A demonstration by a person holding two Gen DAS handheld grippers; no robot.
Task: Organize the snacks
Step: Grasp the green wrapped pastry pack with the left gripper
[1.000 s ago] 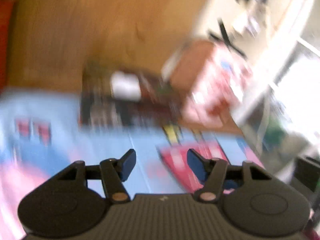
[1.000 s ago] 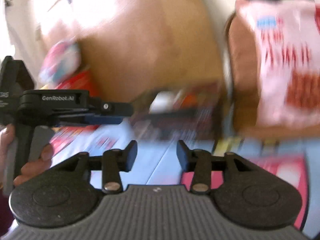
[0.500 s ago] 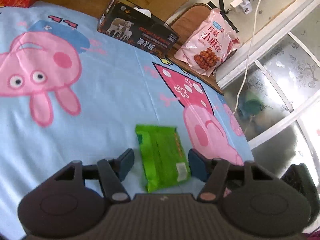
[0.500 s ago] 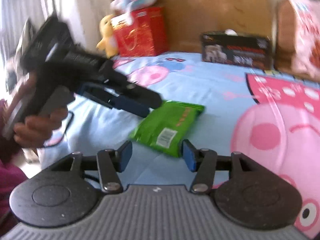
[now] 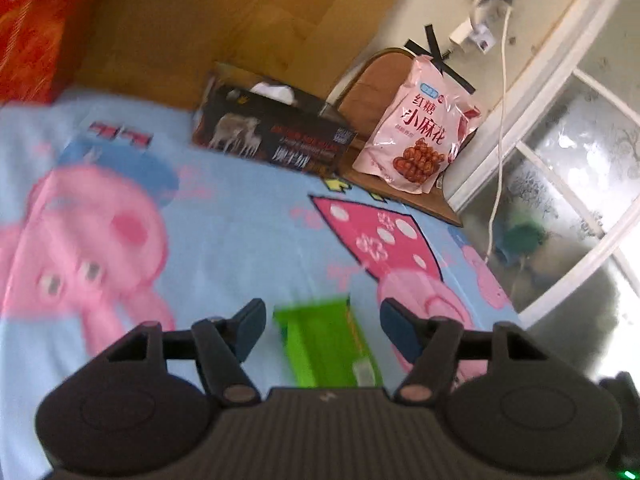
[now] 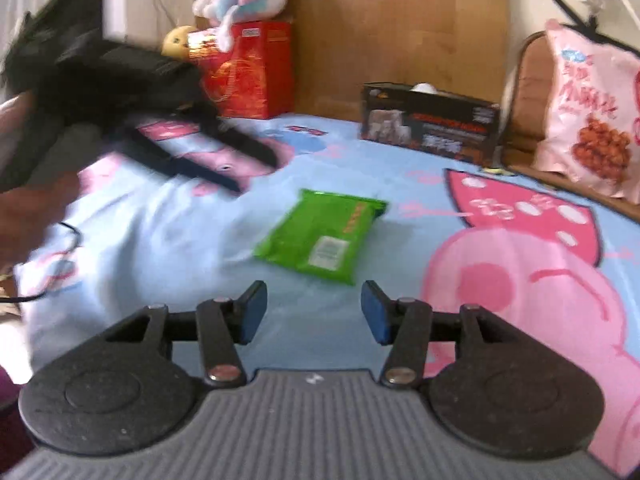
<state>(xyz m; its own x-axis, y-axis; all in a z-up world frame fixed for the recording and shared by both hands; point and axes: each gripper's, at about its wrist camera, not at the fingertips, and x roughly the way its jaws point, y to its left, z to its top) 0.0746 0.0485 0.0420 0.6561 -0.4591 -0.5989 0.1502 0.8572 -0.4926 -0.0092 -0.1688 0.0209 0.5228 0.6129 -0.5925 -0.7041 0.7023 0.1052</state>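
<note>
Step in hand: we are lining up on the green pack (image 6: pixel 322 235), judging it the snack to be sorted first.
Left tongs (image 5: pixel 323 326): we are holding them released; their jaws have just been opening, and the pack (image 5: pixel 329 346) is lying on the sheet in the gap between them, pads apparently not pressing on it.
Right tongs (image 6: pixel 314 312): released, nothing between the jaws; the pack is lying just ahead of them on the blue sheet (image 6: pixel 168 236).
Pink bag (image 5: pixel 418 136): far ahead and to the right of the left tongs, standing against a chair (image 5: pixel 374 80), beside the dark box (image 5: pixel 272 136).
Doing it well: we are thinking one tongs should take it; keep the pads astride the pack's narrow width, lower until both flank it, then clench gently, since a soft wrapper will probably crumple or slip.
</note>
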